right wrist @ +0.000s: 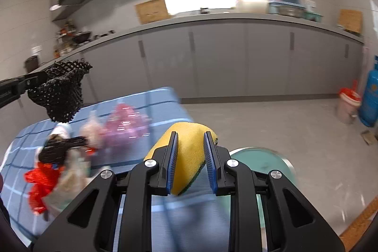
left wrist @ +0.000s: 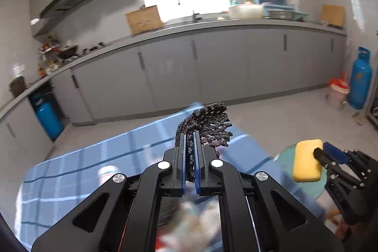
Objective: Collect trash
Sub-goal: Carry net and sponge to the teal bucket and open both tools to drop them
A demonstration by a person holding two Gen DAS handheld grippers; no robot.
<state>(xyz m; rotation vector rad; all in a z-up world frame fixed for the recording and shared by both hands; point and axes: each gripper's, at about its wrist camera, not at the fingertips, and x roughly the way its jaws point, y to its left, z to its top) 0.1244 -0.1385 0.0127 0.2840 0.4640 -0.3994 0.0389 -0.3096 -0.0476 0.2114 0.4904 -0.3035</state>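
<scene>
My left gripper (left wrist: 191,134) is shut on a black foam net (left wrist: 208,124), held above a blue checked tablecloth (left wrist: 94,157); the net also shows at the left of the right wrist view (right wrist: 62,91). My right gripper (right wrist: 190,137) is shut on a yellow sponge (right wrist: 186,157) with a green underside, held above a round teal bin (right wrist: 259,160). The sponge (left wrist: 307,160) and the right gripper (left wrist: 317,150) also show at the right of the left wrist view. Blurred trash lies on the cloth: a red plastic bag (right wrist: 40,183), a pink net (right wrist: 125,124) and wrappers.
Grey kitchen cabinets (left wrist: 212,67) and a counter run along the back wall. Blue gas cylinders stand at the right (left wrist: 360,79) and the left (left wrist: 48,115). A red-lined waste bin (left wrist: 337,93) stands on the floor beside the right cylinder.
</scene>
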